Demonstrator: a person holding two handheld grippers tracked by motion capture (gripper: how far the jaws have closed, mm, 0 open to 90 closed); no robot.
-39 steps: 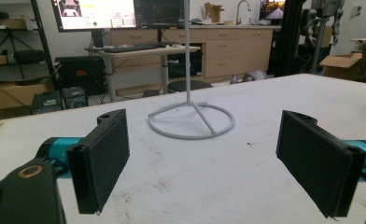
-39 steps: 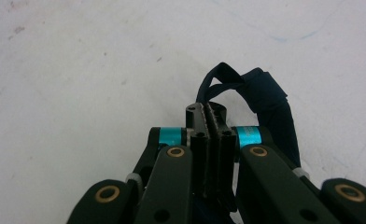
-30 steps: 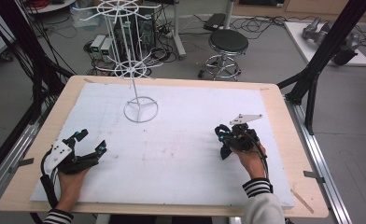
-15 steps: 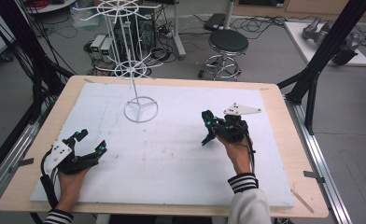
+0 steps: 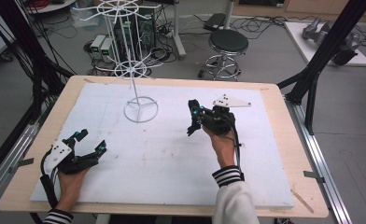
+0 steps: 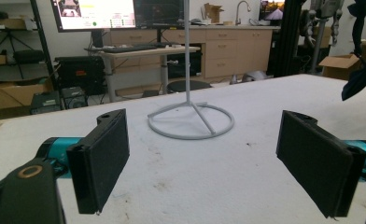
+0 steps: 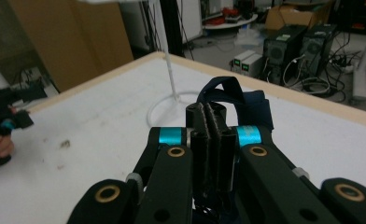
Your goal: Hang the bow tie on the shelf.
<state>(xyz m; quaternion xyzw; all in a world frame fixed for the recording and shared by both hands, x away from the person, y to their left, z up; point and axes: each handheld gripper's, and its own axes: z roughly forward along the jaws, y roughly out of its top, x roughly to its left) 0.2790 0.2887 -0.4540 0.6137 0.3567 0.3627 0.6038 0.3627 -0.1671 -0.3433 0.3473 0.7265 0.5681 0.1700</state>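
High view: white wire stand at table's far left, nothing hung on it. Left gripper rests near front-left corner, jaws wide, empty. Right gripper is raised mid-table, right of the stand, w/ something dark at its tip; too small to tell here.

Left gripper view: pads far apart, nothing btwn them; a navy fabric piece hangs at upper right.

Right gripper view: jaws pinched tight on the navy fabric piece, prob. a strap w/ a loop, aimed at the stand.

Progress: pickup looks done; hanging it on the stand remains.

Count: 1 stand, 1 fabric piece, 2 grippers.
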